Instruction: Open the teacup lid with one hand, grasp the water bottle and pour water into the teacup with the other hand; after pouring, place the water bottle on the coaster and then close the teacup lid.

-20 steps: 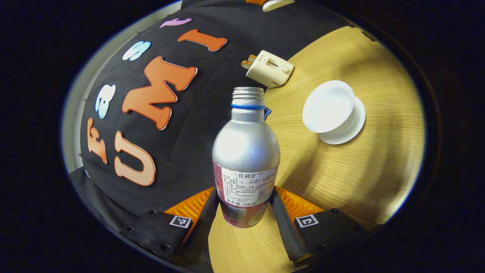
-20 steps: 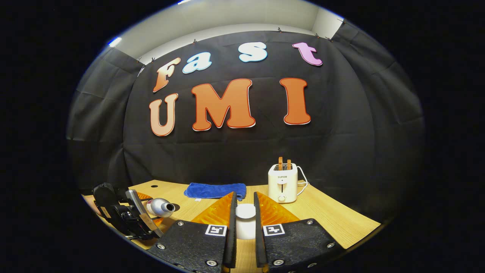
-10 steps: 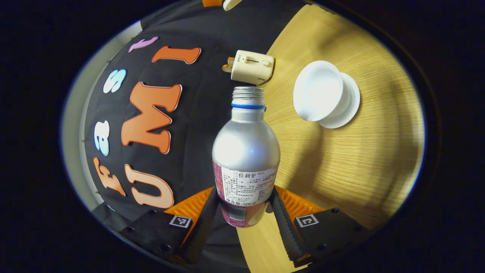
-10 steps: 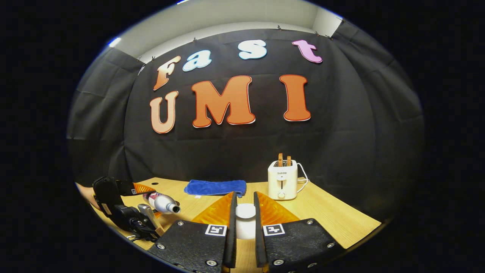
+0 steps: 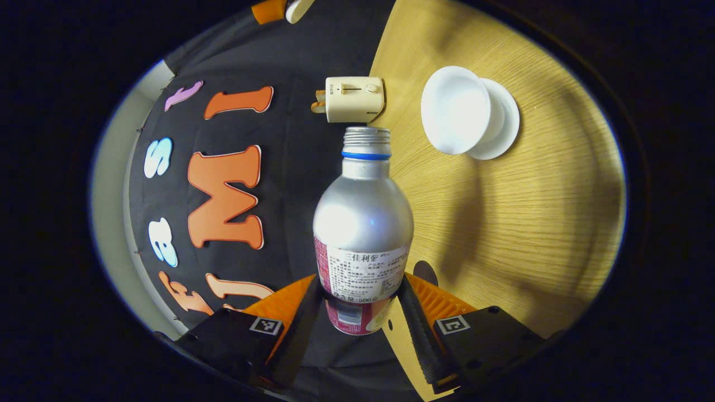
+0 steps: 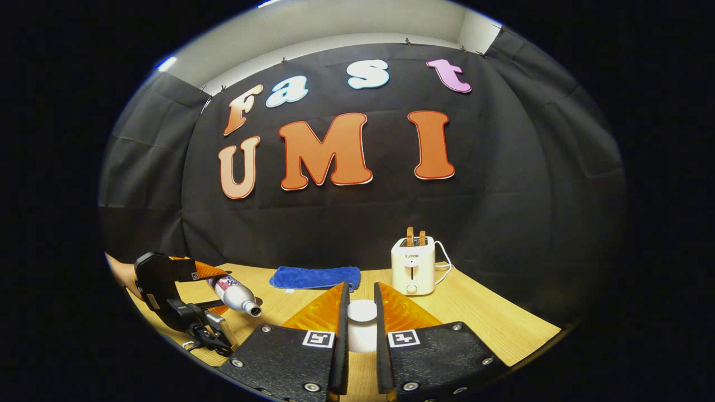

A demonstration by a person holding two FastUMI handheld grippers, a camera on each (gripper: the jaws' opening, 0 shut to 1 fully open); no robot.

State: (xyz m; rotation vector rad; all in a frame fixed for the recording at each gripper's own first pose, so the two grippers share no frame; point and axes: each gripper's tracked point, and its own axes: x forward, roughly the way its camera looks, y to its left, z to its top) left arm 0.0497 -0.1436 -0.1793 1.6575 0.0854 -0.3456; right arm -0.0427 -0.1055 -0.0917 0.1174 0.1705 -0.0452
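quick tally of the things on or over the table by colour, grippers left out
white: 3 - teacup, saucer, lid
silver: 1 - water bottle
cream: 1 - toaster
blue: 1 - towel
total: 6

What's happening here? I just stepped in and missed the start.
A person is working two handheld grippers over a wooden table. The left gripper grips a silver water bottle, uncapped and tipped on its side, its mouth aimed toward the open white teacup on its saucer. The right gripper holds the white teacup lid aside. No water is visibly flowing.
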